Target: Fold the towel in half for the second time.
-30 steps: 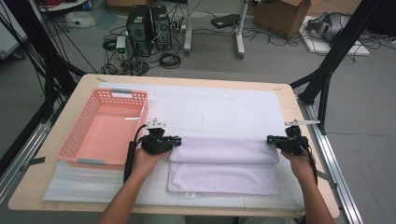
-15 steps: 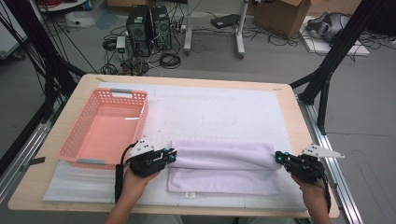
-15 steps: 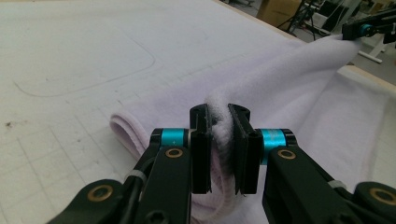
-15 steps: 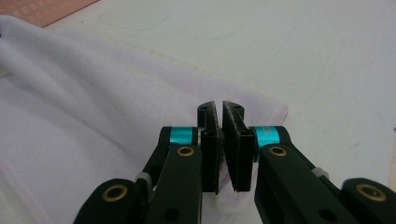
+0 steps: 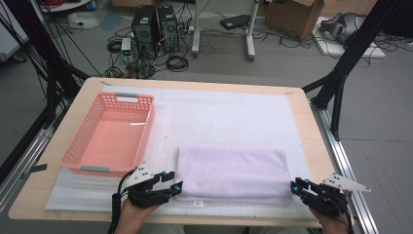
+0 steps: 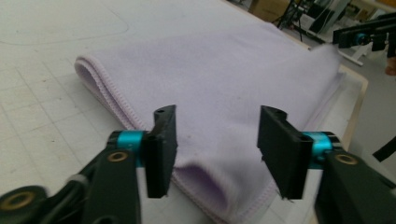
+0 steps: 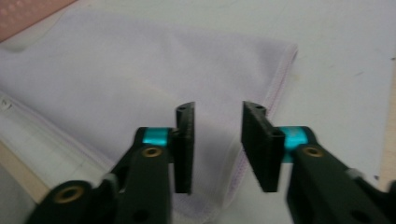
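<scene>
Now both tongs have let go: since a second ago they drew the far edge of the towel [image 5: 233, 174] toward the person's side of the worktop [image 5: 302, 105], and the cloth lies doubled over in a tidy rectangle just right of the pink basket [image 5: 109, 139]. The left tongs [image 5: 171, 184] have just been opening and stand wide over the near left corner, pads clear of it. The right tongs [image 5: 295, 185] have also just parted, off the near right corner. This fold looks finished. The towel is pale lilac, soft, with stitched hems stacked evenly.
</scene>
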Demonstrator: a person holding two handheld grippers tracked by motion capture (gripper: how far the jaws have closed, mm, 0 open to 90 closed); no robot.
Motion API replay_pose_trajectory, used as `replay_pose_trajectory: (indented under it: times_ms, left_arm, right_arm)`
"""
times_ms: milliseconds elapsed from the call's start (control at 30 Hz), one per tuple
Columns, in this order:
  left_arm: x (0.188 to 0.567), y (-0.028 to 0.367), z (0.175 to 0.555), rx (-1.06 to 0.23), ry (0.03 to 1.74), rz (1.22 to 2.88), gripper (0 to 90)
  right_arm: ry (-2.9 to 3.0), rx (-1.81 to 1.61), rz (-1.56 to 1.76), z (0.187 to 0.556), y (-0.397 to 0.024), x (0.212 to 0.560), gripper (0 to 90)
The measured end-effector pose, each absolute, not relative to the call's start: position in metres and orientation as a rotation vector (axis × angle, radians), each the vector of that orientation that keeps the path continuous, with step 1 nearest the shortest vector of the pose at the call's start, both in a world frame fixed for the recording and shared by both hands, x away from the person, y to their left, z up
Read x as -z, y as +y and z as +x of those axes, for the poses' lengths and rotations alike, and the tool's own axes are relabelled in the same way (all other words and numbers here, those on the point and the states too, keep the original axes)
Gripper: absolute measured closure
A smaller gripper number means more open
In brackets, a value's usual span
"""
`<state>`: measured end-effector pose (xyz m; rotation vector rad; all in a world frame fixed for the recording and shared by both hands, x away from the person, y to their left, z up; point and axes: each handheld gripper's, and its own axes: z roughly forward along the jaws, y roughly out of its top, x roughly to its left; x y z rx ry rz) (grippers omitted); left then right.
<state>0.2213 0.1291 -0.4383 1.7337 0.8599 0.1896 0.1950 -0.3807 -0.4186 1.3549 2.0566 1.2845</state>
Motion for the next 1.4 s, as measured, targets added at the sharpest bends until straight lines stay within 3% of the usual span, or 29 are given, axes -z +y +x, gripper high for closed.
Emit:
replay_pose_trajectory:
  times_ms: [167, 267, 333, 400, 433, 833, 900, 933, 1000, 1133, 1400]
  left_arm:
    - [0.443, 0.127, 0.221, -0.187, 0.919, 1.778, 42.3]
    - [0.448, 0.124, 0.222, -0.156, 0.946, 1.810, 47.1]
    - [0.451, 0.120, 0.221, -0.148, 0.951, 1.853, 60.4]
    - [0.455, 0.116, 0.220, -0.166, 0.949, 1.902, 80.7]
    - [0.455, 0.115, 0.219, -0.173, 0.956, 1.902, 84.6]
    - [0.442, 0.135, 0.206, -0.125, 0.968, 1.824, 86.4]
    - [0.443, 0.137, 0.204, -0.114, 0.969, 1.825, 86.1]
    - [0.444, 0.137, 0.203, -0.125, 0.965, 1.836, 85.0]
    - [0.445, 0.137, 0.204, -0.166, 0.985, 1.839, 70.0]
    - [0.443, 0.138, 0.213, -0.230, 0.984, 1.793, 49.5]
    - [0.436, 0.132, 0.247, -0.258, 0.971, 1.721, 44.0]
  right_arm:
    - [2.050, -1.180, 1.423, 0.194, -0.378, 0.424, 53.8]
    - [2.082, -1.163, 1.490, 0.196, -0.377, 0.431, 58.5]
    - [2.110, -1.159, 1.508, 0.197, -0.378, 0.434, 71.4]
    - [2.139, -1.166, 1.502, 0.196, -0.379, 0.436, 82.2]
    - [2.148, -1.173, 1.507, 0.196, -0.379, 0.435, 86.1]
    - [2.135, -1.239, 1.512, 0.177, -0.382, 0.422, 86.9]
    - [2.149, -1.231, 1.558, 0.176, -0.384, 0.426, 85.5]
    - [2.156, -1.218, 1.578, 0.176, -0.384, 0.428, 79.3]
    - [2.128, -1.161, 1.597, 0.176, -0.384, 0.430, 65.8]
    - [2.024, -1.219, 1.572, 0.180, -0.391, 0.424, 58.6]
    - [2.008, -1.226, 1.425, 0.204, -0.383, 0.417, 57.0]
